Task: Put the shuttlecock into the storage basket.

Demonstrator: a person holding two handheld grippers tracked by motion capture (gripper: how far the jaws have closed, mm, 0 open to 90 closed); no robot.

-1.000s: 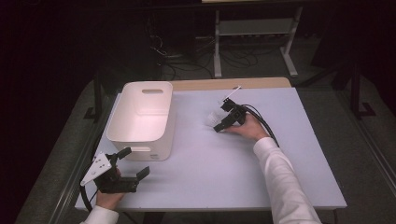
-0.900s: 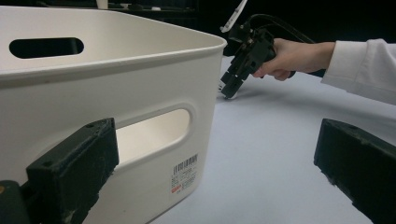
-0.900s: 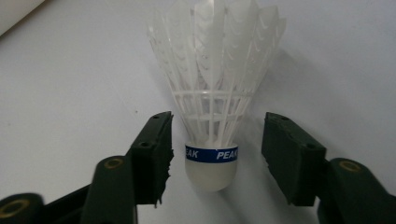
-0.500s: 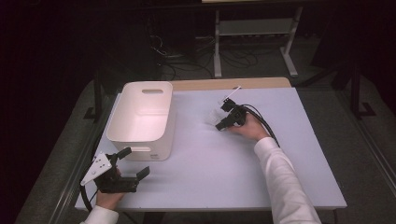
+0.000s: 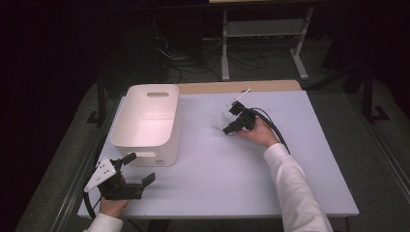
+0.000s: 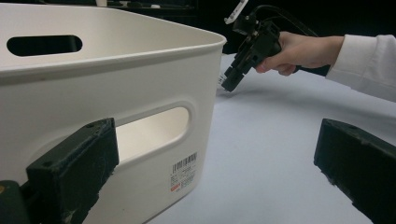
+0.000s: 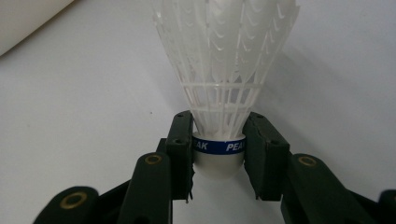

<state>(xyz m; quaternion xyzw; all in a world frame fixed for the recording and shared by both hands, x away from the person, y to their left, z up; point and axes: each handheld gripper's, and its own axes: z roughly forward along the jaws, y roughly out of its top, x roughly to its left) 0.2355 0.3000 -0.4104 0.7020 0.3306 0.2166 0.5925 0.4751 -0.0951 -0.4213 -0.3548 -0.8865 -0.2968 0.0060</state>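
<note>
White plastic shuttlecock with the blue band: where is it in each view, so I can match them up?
High view: the white plastic shuttlecock lies right of centre, at the right gripper.
Left gripper view: a sliver of it by the white plastic bin's corner, at that gripper's tips.
Right gripper view: centre, its cork base clamped between the jaws.
Shared landmark: the bin.

light: table (image 5: pixel 203 159) lit, surroundings dark | shadows: soft | focus: near fingers (image 6: pixel 70 172) blurred
</note>
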